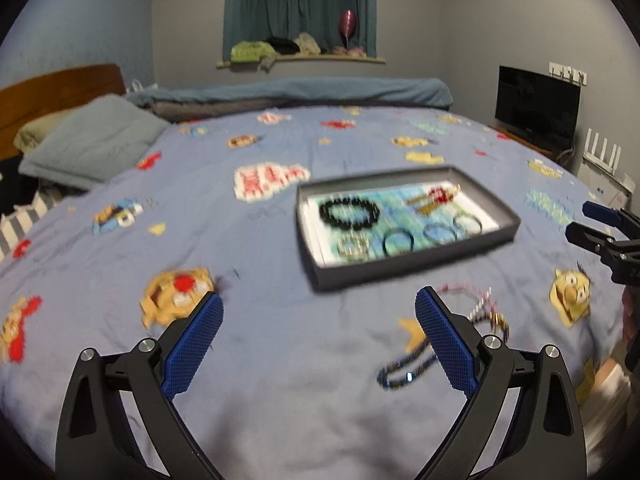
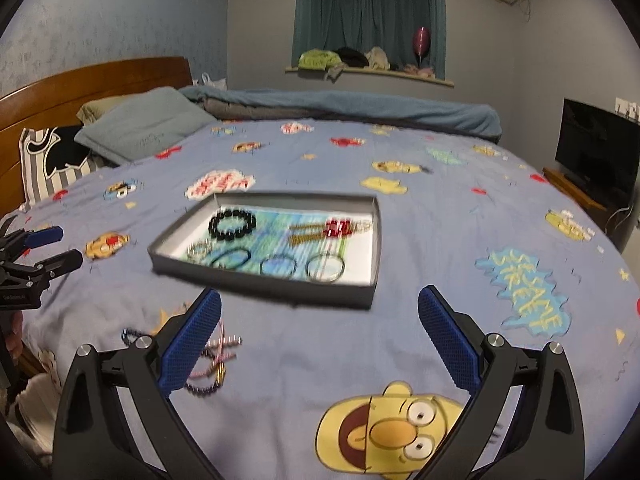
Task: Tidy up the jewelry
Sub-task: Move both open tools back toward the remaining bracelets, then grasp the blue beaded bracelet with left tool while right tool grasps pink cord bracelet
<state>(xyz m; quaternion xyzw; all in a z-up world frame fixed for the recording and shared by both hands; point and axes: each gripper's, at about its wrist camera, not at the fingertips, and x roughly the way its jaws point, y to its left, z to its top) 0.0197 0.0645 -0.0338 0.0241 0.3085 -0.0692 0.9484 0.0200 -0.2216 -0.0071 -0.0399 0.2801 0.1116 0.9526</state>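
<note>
A shallow grey tray (image 1: pixel 420 266) (image 2: pixel 264 286) lies on the bed and holds a black bead bracelet (image 1: pixel 348 213) (image 2: pixel 232 225), several thin rings and bangles (image 2: pixel 325 267), and a red and gold piece (image 2: pixel 338 227). Loose bracelets (image 1: pixel 408 368) (image 2: pixel 212 354) lie on the blue sheet in front of the tray. My left gripper (image 1: pixel 318 312) is open and empty, just left of the loose bracelets; it shows at the left edge of the right wrist view (image 2: pixel 48 246). My right gripper (image 2: pixel 320 312) is open and empty, right of them; it shows at the right edge of the left wrist view (image 1: pixel 592 220).
The bed has a blue cartoon-print sheet (image 2: pixel 440 208), a grey-blue pillow (image 2: pixel 144 124) and a rolled blanket (image 2: pixel 360 108) at the far side. A wooden headboard (image 2: pixel 80 80) is at the left. A TV (image 2: pixel 596 144) stands to the right.
</note>
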